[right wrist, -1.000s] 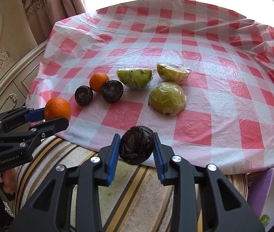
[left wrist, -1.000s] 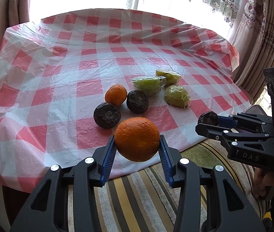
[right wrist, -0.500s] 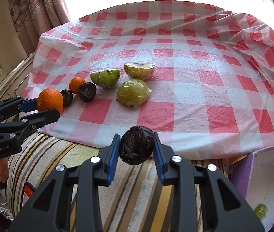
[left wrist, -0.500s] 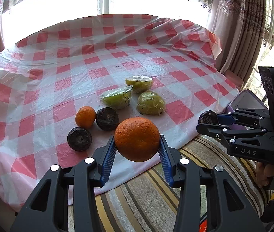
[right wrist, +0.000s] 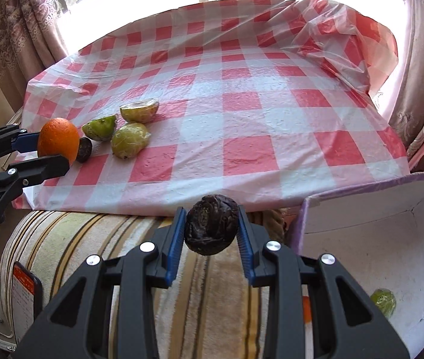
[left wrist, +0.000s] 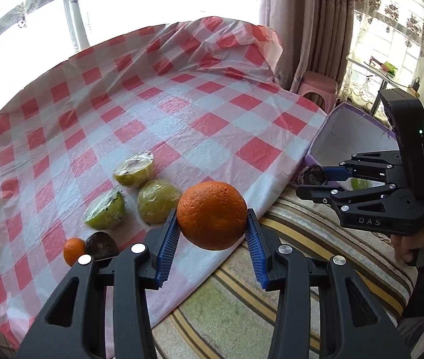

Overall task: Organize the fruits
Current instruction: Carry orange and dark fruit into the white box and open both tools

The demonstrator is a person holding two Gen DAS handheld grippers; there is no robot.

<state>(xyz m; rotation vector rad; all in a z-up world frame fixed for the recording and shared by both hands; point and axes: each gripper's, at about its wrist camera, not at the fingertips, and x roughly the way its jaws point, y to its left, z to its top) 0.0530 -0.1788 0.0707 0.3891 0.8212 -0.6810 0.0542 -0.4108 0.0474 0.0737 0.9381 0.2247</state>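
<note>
Left claw (left wrist: 212,236) clenched on orange (left wrist: 212,215); right claw (right wrist: 211,233) clenched on dark fruit (right wrist: 211,224).

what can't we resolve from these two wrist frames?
- Box contents: right wrist view shows one green fruit and an orange sliver; the right gripper hides the rest.
- Left wrist view: the left gripper partly covers the dark fruit beside the small orange.
- Phone screen text: too small.
</note>
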